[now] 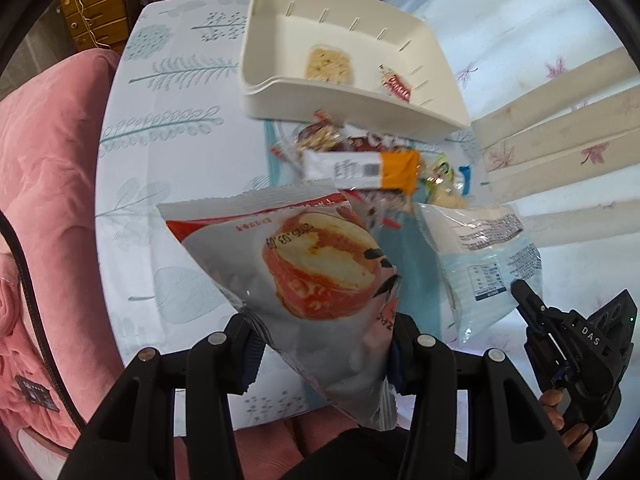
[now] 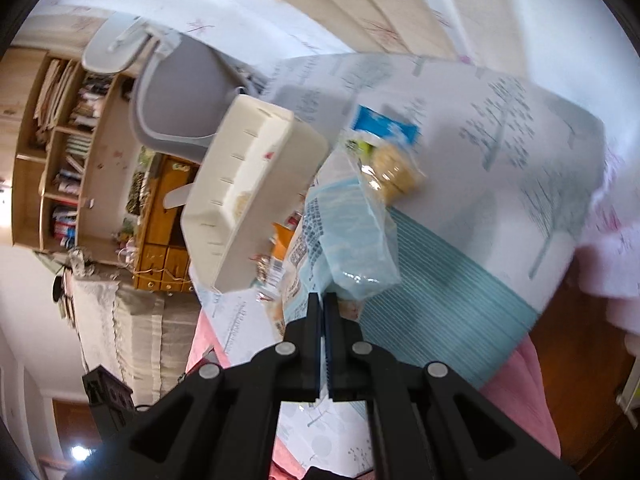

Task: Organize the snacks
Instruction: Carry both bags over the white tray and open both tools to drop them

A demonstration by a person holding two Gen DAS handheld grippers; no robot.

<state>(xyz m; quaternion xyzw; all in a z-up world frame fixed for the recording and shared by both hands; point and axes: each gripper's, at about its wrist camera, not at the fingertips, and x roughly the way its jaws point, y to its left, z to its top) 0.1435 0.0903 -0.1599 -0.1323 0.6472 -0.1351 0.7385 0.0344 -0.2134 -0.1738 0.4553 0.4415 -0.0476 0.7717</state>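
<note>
My left gripper [image 1: 324, 332] is shut on a red-and-white bread packet [image 1: 304, 264] and holds it above the table. My right gripper [image 2: 323, 300] is shut on the edge of a pale blue snack bag [image 2: 340, 236]; it also shows in the left wrist view [image 1: 480, 252], with the right gripper [image 1: 520, 288] at its lower corner. A white bin [image 1: 280, 40] stands beyond, holding a noodle block [image 1: 329, 65] and a small red packet [image 1: 396, 84]. Several more snacks [image 1: 360, 160] lie in a pile in front of the bin.
The table has a leaf-print cloth [image 1: 180, 128] and a teal striped mat [image 2: 440, 304]. A pink cushion [image 1: 48, 184] lies at the left. A grey chair [image 2: 180, 92] and wooden shelves [image 2: 60, 140] stand behind the bin [image 2: 248, 184].
</note>
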